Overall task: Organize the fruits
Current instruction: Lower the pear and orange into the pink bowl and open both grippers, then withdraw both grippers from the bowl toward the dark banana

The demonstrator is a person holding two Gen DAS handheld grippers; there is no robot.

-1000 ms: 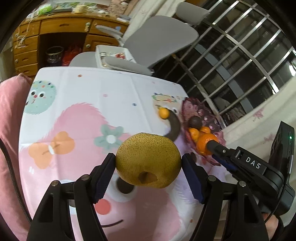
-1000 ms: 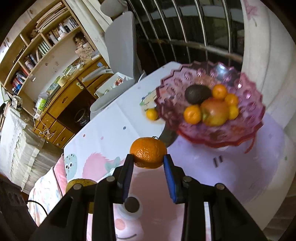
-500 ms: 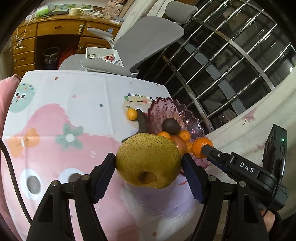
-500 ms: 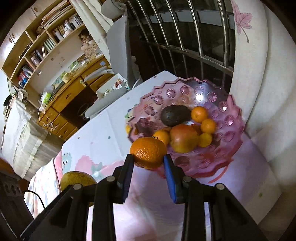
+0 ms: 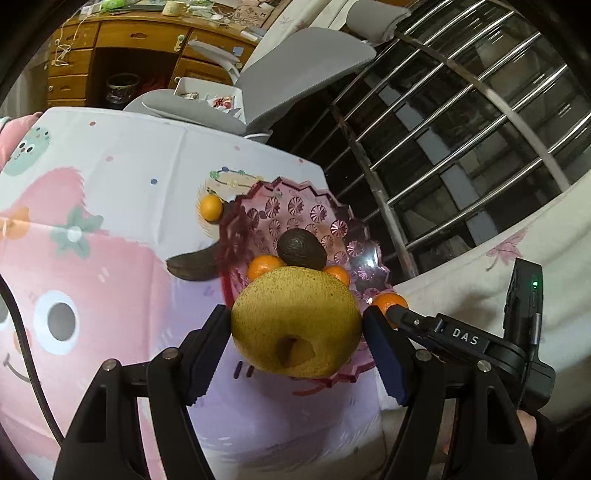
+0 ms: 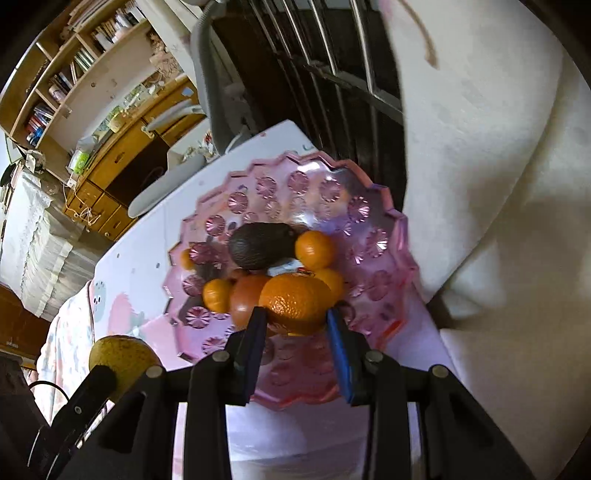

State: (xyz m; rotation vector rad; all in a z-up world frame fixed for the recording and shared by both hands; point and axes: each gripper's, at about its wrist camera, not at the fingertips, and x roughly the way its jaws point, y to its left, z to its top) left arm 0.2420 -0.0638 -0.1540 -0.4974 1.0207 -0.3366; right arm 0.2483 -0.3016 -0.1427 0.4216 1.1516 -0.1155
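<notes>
Pink glass bowl [image 6: 384, 236] lies just beyond both grippers, the left [image 5: 295, 332] clamping a pear [image 5: 295, 325], the right [image 6: 295, 321] an orange [image 6: 295, 295]; each seems ready to lower and release.

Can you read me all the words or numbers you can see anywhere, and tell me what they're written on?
"DAS": white letters on the black body of the right gripper, seen from the left wrist camera, which holds an orange.
Book spines on the shelves: too small and blurred to read.
Papers on the wooden desk: too small to read.
</notes>
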